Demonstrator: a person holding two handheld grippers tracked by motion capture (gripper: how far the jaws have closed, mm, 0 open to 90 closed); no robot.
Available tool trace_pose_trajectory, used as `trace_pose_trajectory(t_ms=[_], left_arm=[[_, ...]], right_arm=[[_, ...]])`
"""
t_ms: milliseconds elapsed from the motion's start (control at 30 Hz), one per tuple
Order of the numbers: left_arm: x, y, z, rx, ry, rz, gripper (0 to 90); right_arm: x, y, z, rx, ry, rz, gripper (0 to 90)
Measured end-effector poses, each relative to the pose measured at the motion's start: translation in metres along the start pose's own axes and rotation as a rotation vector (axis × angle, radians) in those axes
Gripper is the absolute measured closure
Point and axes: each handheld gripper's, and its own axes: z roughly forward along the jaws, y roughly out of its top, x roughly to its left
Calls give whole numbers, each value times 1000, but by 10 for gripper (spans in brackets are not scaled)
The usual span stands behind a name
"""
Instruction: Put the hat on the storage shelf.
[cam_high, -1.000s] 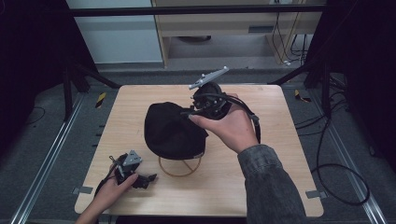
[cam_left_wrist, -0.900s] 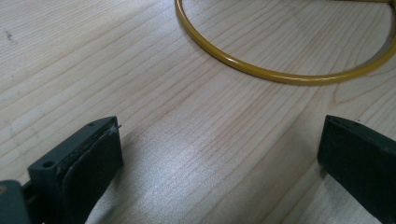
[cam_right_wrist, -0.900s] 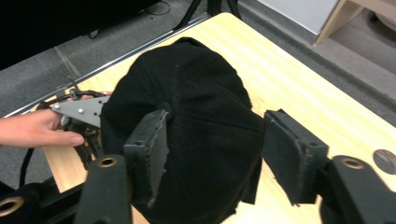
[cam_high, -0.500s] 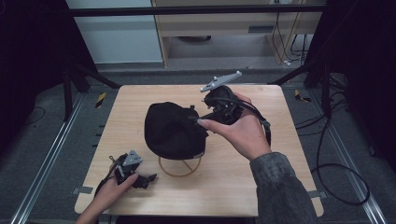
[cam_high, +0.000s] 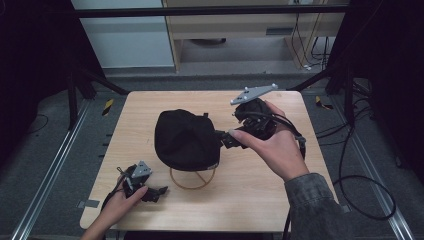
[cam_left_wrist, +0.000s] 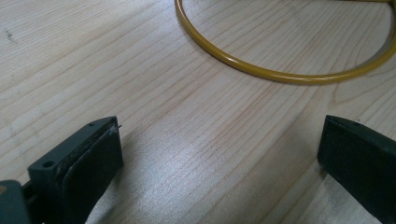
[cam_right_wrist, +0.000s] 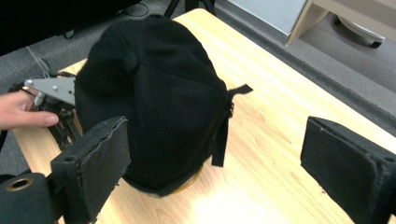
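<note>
My right gripper (cam_high: 223, 138) is wide open beside the black cap (cam_high: 186, 140). I should grab its edge gently. My left gripper (cam_high: 159, 191) rests open on the table (cam_high: 260, 195).

A lab recording bay, not a home.

I stand at a bare wooden table (cam_high: 260, 200) ringed by black frame struts (cam_high: 80, 80), floor rails (cam_high: 45, 185), loose cables (cam_high: 360, 185) on grey carpet, and hazard tape (cam_high: 107, 107).
</note>
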Motion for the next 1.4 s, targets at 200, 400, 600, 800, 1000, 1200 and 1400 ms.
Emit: trace_pose_trajectory(t_ms=[200, 400, 600, 800, 1000, 1200, 1400], left_arm=[[0, 0, 0, 0, 1, -1, 0], [0, 0, 0, 0, 1, -1, 0], [0, 0, 0, -2, 2, -1, 0], [0, 0, 0, -2, 2, -1, 0], [0, 0, 0, -1, 1, 1, 0], [0, 0, 0, 2, -1, 1, 0], [0, 0, 0, 2, -1, 1, 0]], right_arm=[[-6, -15, -4, -6, -14, 18, 73], [-10, -28, -7, -14, -20, 31, 72], [-14, -40, -11, -16, -48, 47, 95], [-17, -58, -10, -8, -65, 51, 105], [-20, -83, -3, 10, -83, 59, 138], [-23, -108, 4, 6, -95, 89, 144], [-23, -132, 19, 32, -101, 102, 144]])
